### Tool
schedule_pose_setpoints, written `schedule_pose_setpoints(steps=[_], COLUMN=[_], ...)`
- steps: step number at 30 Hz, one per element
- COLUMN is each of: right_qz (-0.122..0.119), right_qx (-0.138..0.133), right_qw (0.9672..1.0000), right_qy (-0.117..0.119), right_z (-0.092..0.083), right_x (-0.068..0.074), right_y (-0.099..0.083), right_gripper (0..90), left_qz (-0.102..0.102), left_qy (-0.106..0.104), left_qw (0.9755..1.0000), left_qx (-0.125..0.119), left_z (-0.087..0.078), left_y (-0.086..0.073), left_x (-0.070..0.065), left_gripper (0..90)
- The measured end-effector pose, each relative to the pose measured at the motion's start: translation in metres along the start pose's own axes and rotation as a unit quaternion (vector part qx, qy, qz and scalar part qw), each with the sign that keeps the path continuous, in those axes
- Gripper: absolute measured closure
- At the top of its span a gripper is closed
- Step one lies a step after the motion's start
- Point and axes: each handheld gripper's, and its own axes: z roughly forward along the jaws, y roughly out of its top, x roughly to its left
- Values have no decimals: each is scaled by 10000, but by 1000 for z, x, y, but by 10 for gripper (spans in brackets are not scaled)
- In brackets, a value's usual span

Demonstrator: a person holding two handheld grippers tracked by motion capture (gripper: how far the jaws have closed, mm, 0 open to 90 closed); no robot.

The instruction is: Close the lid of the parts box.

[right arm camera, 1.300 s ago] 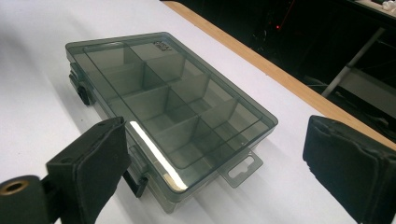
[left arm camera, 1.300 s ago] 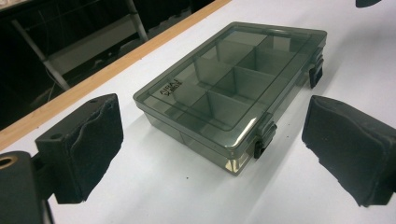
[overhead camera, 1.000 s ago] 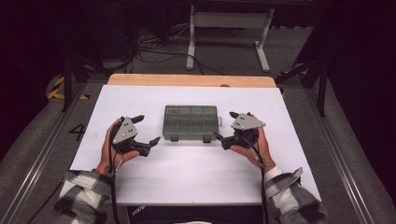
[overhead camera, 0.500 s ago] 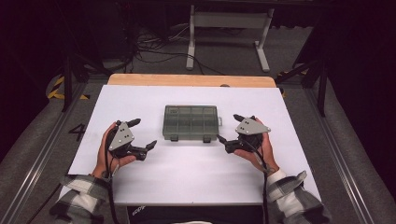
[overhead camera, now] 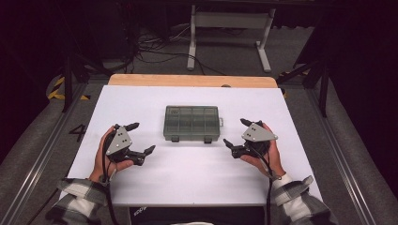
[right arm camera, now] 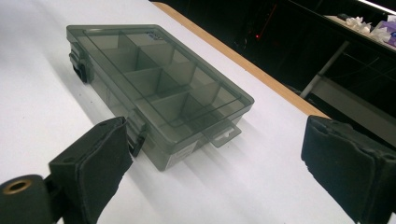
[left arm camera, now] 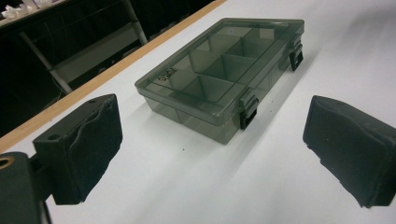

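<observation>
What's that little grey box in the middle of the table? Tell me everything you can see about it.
The compartment box is a shallow, rectangular case of smoky, see-through plastic, lying flat on the white table. Its lid is shut, held by two dark latches on the long side facing the person. Through the lid you see dividers forming several compartments, all seemingly empty. A small hanging tab juts from one short end. Nothing touches it but the table; both sets of tongs sit apart from it, one on each side.
</observation>
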Motion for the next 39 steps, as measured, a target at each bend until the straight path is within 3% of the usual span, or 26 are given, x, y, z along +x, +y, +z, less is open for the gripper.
schedule_pose_setpoints(steps=[20, 24, 32, 39], right_qz=[85, 129, 214, 270], right_qx=[-103, -91, -98, -81], right_qw=[9998, 9991, 9986, 9974], right_qy=[-174, -388, -481, -668], right_z=[-29, -36, -45, -56], right_x=[3, 4, 4, 5], right_y=[-21, -26, -33, -45], right_gripper=[62, 62, 50, 52], left_qz=[-160, -186, -188, -338], left_qy=[35, 48, 130, 209], left_qw=[9995, 9994, 9994, 9989], left_qx=[-283, -273, -265, -232], left_z=[-21, -25, -34, -42], left_y=[-7, -10, -16, -24], left_x=[-3, -5, -9, -10], left_gripper=[33, 31, 35, 36])
